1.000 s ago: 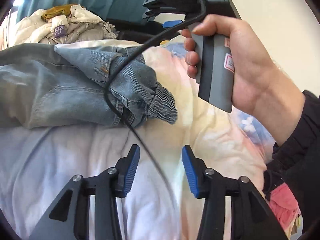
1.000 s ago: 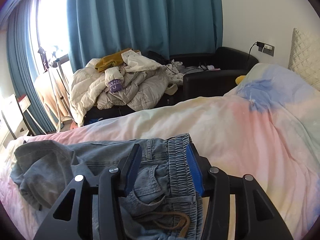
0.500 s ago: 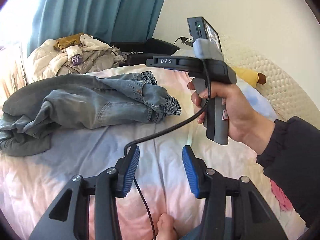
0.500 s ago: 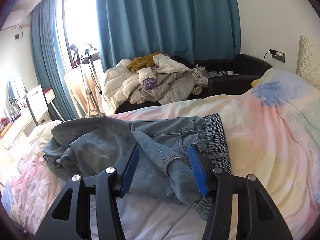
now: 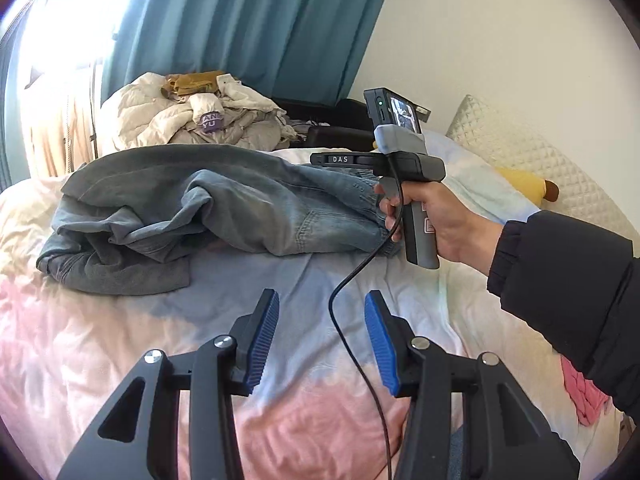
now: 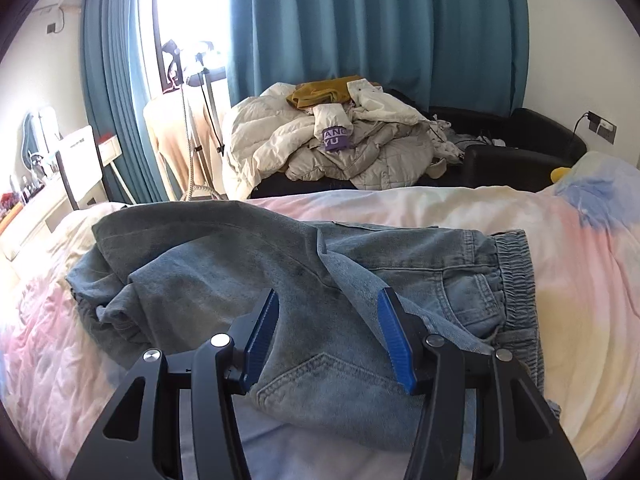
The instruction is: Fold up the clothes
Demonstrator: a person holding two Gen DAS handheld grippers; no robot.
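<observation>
Left wrist view: we saw left gripper [image 5: 322, 336] with jaws wide apart, nothing between them, over pastel bed [image 5: 120, 360]. Crumpled jeans [image 5: 224, 216] lay at 11 o'clock on bed. Right hand [image 5: 436, 220] held its device at 2 o'clock beside jeans. Right wrist view: right gripper [image 6: 328, 334] jaws wide apart, gripping nothing, above jeans [image 6: 320, 280]; waistband at 3 o'clock.

fingers: black struts, ribbed blue pads [image 5: 262, 342], silver screws
right gripper [image 5: 404, 184]: grey handle, black bar marked "DAS", lit screen above
cable [image 5: 352, 280]: black, thin, trailing from the handle
right hand [image 5: 444, 216]: bare skin
sleeve [image 5: 568, 292]: black, ribbed cuff
</observation>
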